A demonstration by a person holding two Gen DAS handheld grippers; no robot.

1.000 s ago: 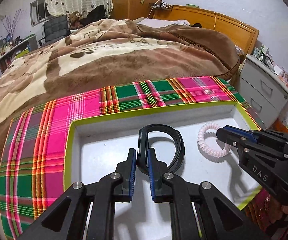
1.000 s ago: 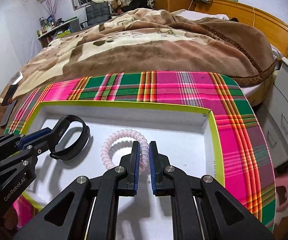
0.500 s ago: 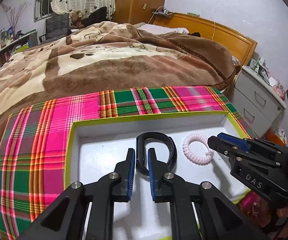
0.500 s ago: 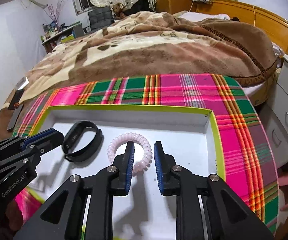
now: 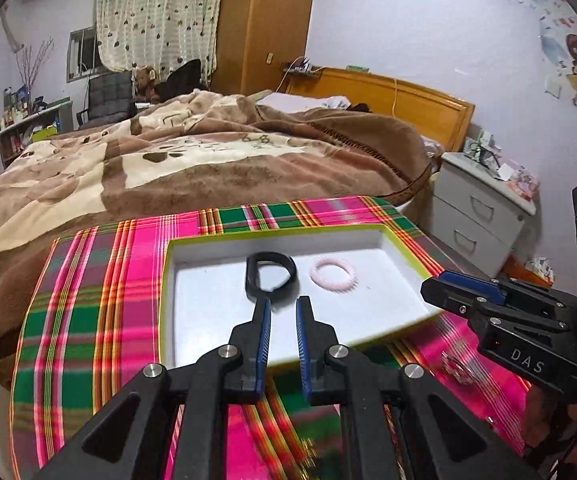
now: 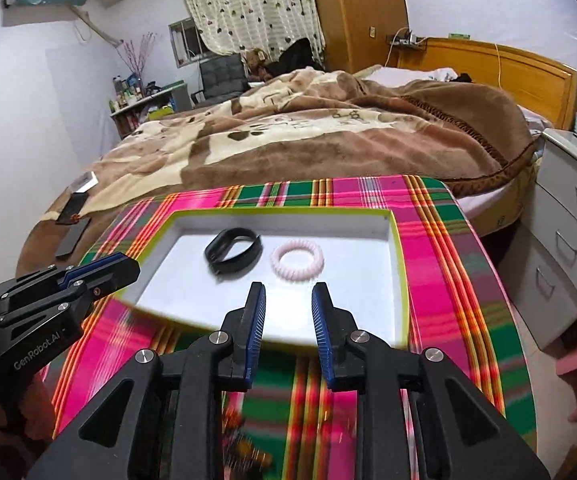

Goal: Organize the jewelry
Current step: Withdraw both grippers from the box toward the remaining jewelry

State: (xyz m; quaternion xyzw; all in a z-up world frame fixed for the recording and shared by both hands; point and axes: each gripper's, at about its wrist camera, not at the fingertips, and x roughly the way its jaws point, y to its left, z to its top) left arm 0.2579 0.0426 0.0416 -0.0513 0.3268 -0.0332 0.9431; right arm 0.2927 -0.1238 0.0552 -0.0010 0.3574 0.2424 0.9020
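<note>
Bedroom setting, left wrist view: plaid cloth [image 5: 100, 300] in pink/green spread over foot of a bed w/ brown blanket [image 5: 208, 160]; wooden headboard, wardrobe and grey nightstand [image 5: 484, 208] beyond. White tray [image 5: 208, 304] w/ lime rim sits on the cloth. Black band [image 5: 270, 276] and pink coil bracelet [image 5: 333, 274] lie inside, side by side, not touching. Left gripper [image 5: 280, 306] has pulled back and up from the tray vs. a second ago; fingers parted, nothing between them, though the left tip overlaps the band's near end and contact can't be told. Band was between the pads then, now lies free. Right gripper [image 5: 440, 286] shows at right edge, clear of the tray. A small sparkly item [image 5: 454, 366] lies on the cloth outside the tray; type unclear.

Right wrist view: same tray [image 6: 398, 264], band [image 6: 232, 250] left, bracelet [image 6: 297, 260] right, both flat on tray floor. Right gripper [image 6: 288, 290] was clamped on the bracelet a second ago; jaws now opening, empty, drawn back toward near rim. Left gripper [image 6: 126, 266] at left, by the tray corner.

Assessment: both pieces deposited and released; likely next step is fetching remaining items off the cloth. Near cloth blurred, contents unreadable.
</note>
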